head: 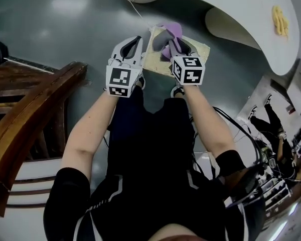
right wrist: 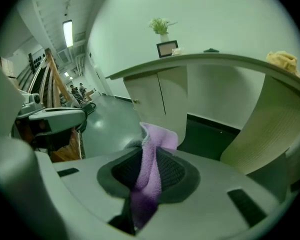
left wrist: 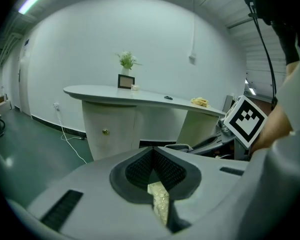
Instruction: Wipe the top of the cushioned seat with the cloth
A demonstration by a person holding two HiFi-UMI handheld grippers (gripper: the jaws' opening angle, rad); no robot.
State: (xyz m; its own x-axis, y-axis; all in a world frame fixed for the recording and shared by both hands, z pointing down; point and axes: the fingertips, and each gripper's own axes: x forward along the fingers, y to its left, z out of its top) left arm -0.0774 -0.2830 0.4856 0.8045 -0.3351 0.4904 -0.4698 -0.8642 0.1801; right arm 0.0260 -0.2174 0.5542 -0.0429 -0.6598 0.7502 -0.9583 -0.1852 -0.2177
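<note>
A glossy grey-green floor (head: 65, 29) runs beneath a curved white surface (head: 241, 9). The beige patterned cushioned seat (head: 196, 51) sits under both grippers. The right gripper (right wrist: 150, 151) is clamped tight on a fluffy purple cloth (right wrist: 152, 171) above the seat. The left gripper (left wrist: 154, 156) is closed on a strip of pale patterned fabric (left wrist: 160, 201).

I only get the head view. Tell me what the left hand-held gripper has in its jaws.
Observer: The left hand-held gripper is shut on the thin yellowish patterned edge of what looks like the cushion.
Operator: Now report the right one.
Observer: The right hand-held gripper is shut on the purple cloth, which sticks up past the jaw tips.
Operator: Describe what stands on the counter ahead.
Observer: A small plant stands behind a picture frame on the counter.
</note>
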